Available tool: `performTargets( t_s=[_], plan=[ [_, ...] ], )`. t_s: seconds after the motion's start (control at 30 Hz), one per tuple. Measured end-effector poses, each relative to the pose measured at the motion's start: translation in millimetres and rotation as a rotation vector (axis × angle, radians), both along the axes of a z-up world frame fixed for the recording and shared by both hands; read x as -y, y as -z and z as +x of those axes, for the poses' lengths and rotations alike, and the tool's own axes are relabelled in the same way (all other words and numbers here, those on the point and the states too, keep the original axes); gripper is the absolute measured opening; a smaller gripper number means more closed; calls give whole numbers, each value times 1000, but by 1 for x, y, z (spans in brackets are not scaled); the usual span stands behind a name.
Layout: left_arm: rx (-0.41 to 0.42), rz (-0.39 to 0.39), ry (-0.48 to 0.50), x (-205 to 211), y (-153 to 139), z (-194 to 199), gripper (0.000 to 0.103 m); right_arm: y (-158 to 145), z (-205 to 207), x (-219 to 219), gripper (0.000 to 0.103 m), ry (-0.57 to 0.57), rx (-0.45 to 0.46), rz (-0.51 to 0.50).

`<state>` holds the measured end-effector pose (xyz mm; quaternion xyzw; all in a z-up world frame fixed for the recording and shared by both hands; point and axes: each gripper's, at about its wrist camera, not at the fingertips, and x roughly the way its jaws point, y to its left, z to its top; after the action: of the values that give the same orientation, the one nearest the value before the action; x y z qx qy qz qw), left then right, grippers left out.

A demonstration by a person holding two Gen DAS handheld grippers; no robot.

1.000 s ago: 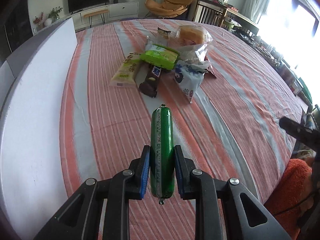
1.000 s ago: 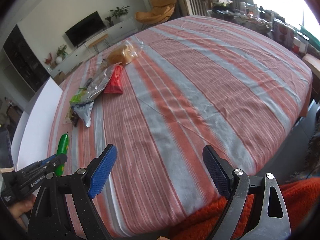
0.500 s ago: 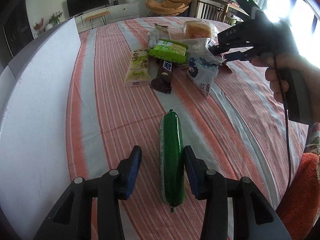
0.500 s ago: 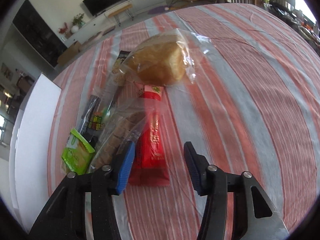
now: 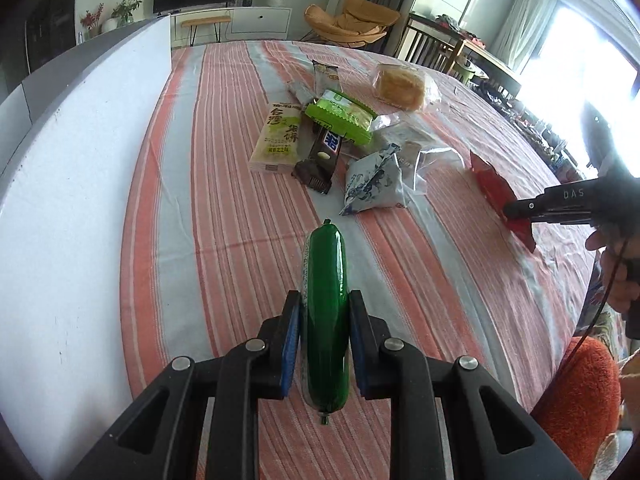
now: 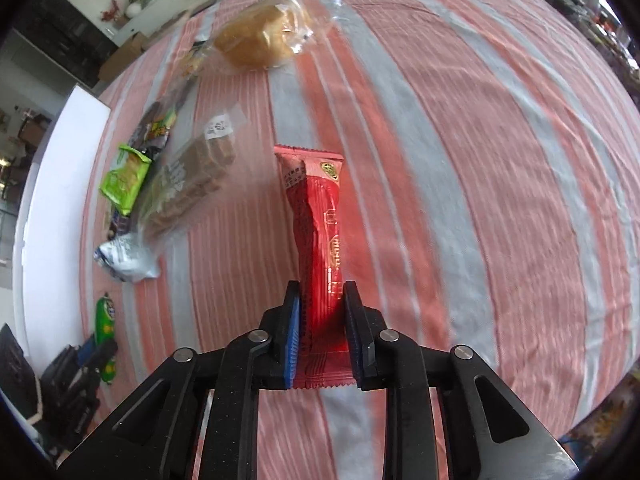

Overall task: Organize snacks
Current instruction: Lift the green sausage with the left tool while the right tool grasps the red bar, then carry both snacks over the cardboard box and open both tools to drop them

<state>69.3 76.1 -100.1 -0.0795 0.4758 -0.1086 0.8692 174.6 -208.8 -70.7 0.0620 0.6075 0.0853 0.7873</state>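
While our left gripper (image 5: 324,330) clamps the glossy green plastic-cased sausage (image 5: 325,312) and our right gripper (image 6: 322,330), jaws just closing, pinches the long red foil snack packet (image 6: 318,236) stretching ahead of it, we judge both picked, needing lifting next.

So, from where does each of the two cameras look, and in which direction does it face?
Left wrist: sits on the left tongs, looks down along them across the striped table; they clamp a green sausage; the right hand shows.
Right wrist: sits on the right tongs, looks steeply down; they have just closed on a red packet.
Shared: sausage, red packet, bagged bread, snack pile.
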Motion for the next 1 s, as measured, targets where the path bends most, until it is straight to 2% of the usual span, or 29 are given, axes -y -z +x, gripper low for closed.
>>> performTargets(
  t_s=[0.2, 0.23, 0.27, 0.3, 0.37, 0.43, 0.5, 0.57, 0.67, 0.77, 0.87, 0.97, 1.0],
  plan=[
    [37, -22, 12, 5, -23, -16, 22, 8, 13, -15, 36, -7, 44, -66],
    [45, -30, 11, 4, -28, -19, 22, 6, 14, -16, 33, -8, 65, -73],
    [51, -43, 9, 2, -34, -22, 22, 5, 13, -16, 16, -3, 60, -67],
    [57, -60, 7, -2, -40, -24, 22, 2, 12, -14, 16, 24, 57, -53],
    [70, -115, -2, -9, -56, -30, 22, -12, 3, -12, 14, 51, 78, -20],
    [93, -174, -5, -19, -76, -35, 22, -36, -8, -21, 14, 27, 114, 14],
    [134, -212, -13, -33, -100, -38, 22, -67, -19, -40, 13, -14, 139, 104],
    [186, -215, -42, -53, -126, -44, 22, -100, -29, -74, 13, -88, 173, 198],
    [251, -168, -137, -98, -156, -55, 22, -143, -46, -143, 13, -226, 216, 336],
    [272, -67, -273, -147, -166, -68, 22, -165, -61, -218, 13, -358, 228, 433],
    [239, 23, -411, -193, -156, -79, 22, -162, -71, -289, 14, -474, 212, 452],
    [203, 127, -522, -220, -141, -86, 23, -146, -78, -332, 23, -540, 183, 441],
    [194, 148, -547, -225, -133, -89, 30, -142, -78, -338, 27, -546, 185, 438]
  ],
)
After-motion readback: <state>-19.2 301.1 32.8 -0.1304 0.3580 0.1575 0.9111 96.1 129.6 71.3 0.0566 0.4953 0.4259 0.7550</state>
